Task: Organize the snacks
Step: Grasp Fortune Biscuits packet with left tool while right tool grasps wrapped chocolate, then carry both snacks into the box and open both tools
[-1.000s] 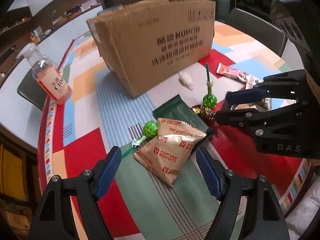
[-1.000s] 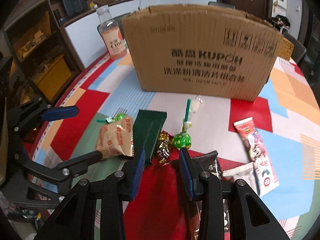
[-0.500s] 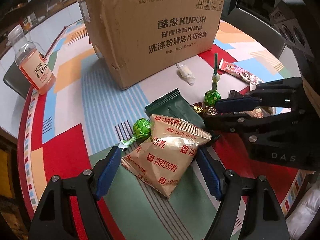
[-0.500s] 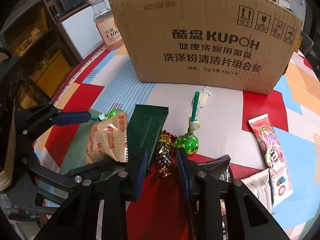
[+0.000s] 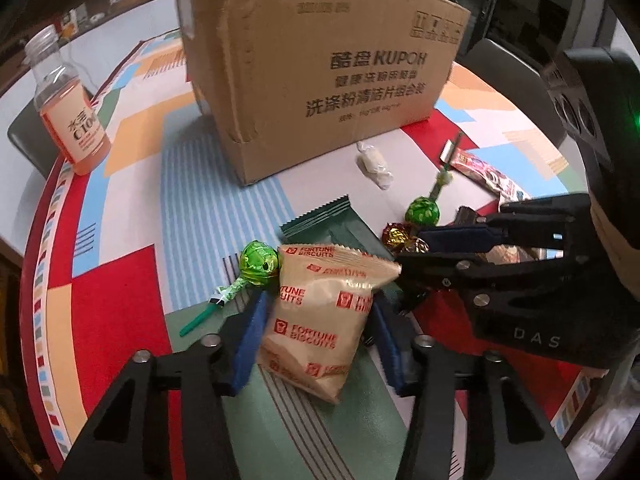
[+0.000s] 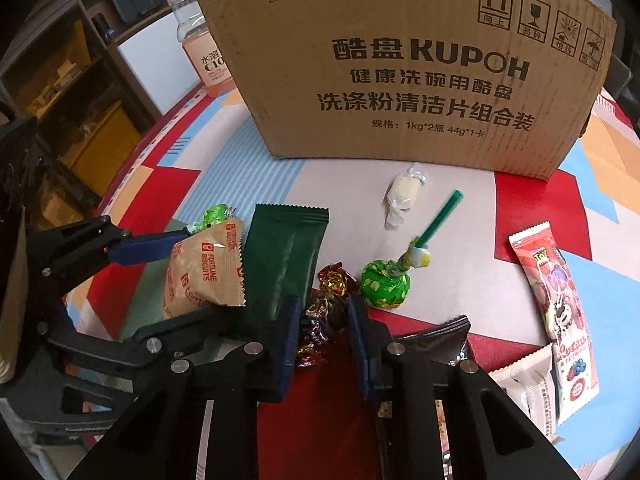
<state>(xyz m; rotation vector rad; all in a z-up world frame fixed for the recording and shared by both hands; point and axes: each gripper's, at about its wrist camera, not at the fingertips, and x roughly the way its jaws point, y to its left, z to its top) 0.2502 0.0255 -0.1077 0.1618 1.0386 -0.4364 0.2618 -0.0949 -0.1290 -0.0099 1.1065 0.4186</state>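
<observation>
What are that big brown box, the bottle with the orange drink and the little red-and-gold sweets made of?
The box looks like corrugated cardboard: matte brown, ribbed lines, a creased corner. The bottle seems to be clear plastic, glossy and see-through above the drink, with a label that may be paper or film. The red-and-gold sweets appear wrapped in metallic foil or foil-like film: crinkled, with bright glints.

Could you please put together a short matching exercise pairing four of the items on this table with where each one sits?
Things:
1. Fortune Biscuits pack
2. foil-wrapped candy
3. orange drink bottle
4. white wrapped candy

Places:
A. just in front of the cardboard box
B. between the left gripper fingers
C. upright near the table's far edge
D. between the right gripper fingers

Pairs: 1-B, 2-D, 3-C, 4-A
</observation>
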